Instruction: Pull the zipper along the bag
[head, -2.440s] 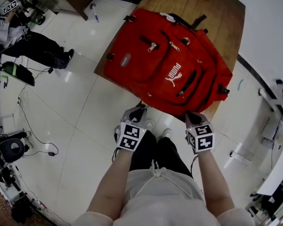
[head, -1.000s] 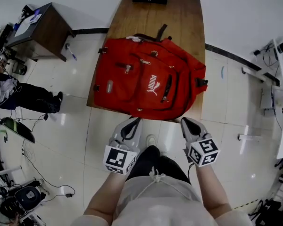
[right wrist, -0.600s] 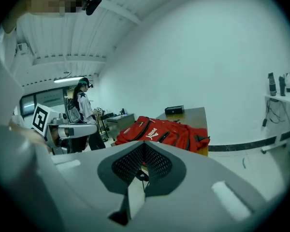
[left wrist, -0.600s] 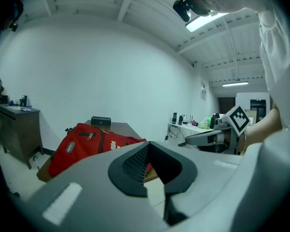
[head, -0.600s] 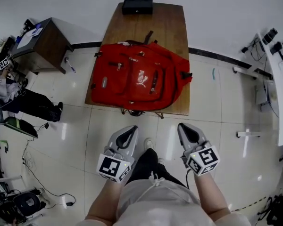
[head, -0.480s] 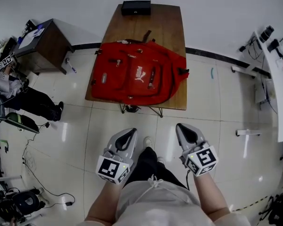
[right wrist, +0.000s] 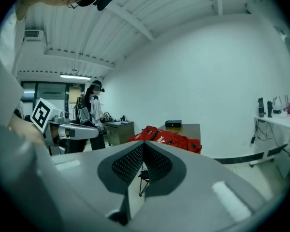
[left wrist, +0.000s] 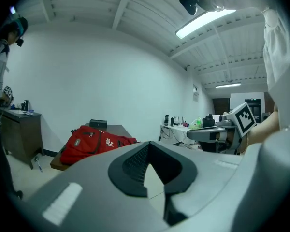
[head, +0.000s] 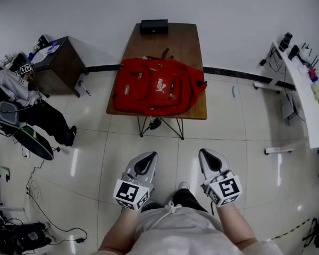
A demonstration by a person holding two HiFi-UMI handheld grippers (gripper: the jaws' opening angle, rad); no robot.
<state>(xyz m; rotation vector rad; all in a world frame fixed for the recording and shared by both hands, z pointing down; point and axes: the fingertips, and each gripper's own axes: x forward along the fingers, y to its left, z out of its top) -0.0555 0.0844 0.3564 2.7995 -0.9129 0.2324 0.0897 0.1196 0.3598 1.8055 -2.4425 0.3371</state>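
The red backpack [head: 158, 86] lies flat on a small wooden table [head: 196, 97] against the far wall. Its front pockets and zippers face up. It also shows in the left gripper view as the red backpack [left wrist: 94, 141], and in the right gripper view as the red backpack [right wrist: 166, 138]. My left gripper [head: 149, 155] and right gripper [head: 204, 153] hover side by side over the tiled floor, well short of the table. Both are shut with nothing between their jaws. The zipper pulls are too small to make out.
A black box [head: 153, 26] sits at the table's far end. A dark cabinet [head: 64, 62] stands to the left, with a person [head: 37, 116] and cables near it. A white desk [head: 308, 94] with bottles runs along the right. Tiled floor lies between me and the table.
The view has backed away from the table, so the backpack looks smaller and farther. Both grippers have come away from the bag's near edge and stay shut.
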